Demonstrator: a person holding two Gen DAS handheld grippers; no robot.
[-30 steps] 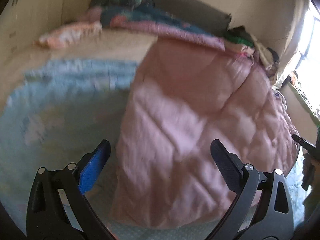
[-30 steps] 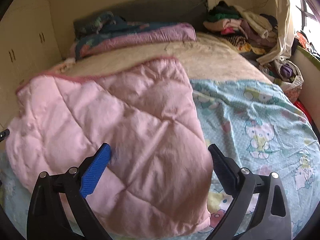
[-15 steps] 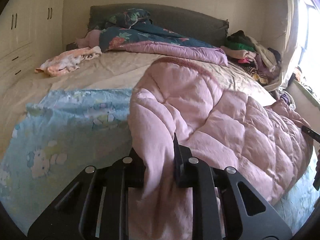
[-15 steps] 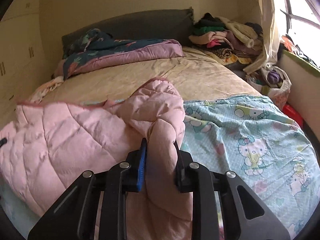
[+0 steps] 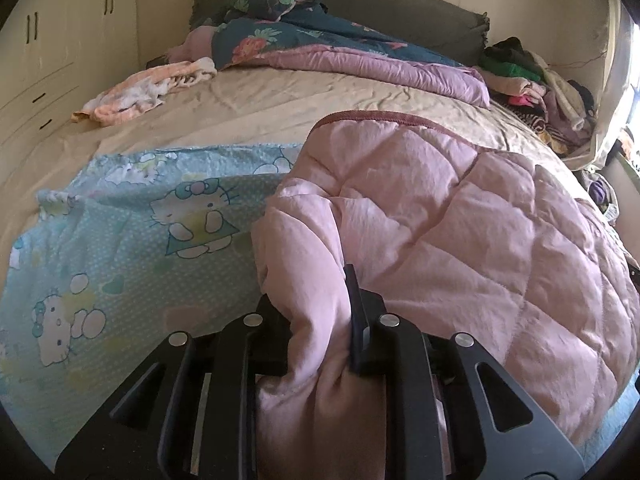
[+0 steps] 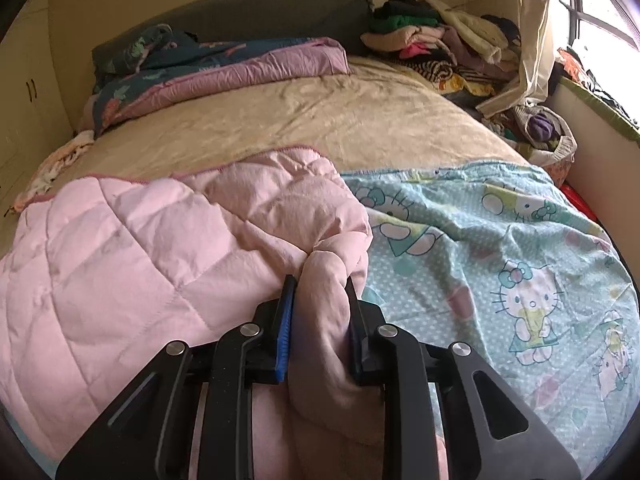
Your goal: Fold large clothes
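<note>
Pinching bunched pink quilted blanket (image 5: 460, 240) folds, left gripper (image 5: 316, 320) and right gripper (image 6: 320, 312) clamped tight, near the bed's (image 6: 320, 120) foot edge.

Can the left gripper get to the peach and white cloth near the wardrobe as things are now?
Probably not yet. The left gripper is shut on a bunched edge of the pink quilt, and the peach and white cloth lies far up the bed, beyond the Hello Kitty sheet. It would need to release first.

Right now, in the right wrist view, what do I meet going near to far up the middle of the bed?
Right gripper clamped on the pink quilt → bare beige sheet → folded purple-and-floral duvet → dark headboard.
</note>
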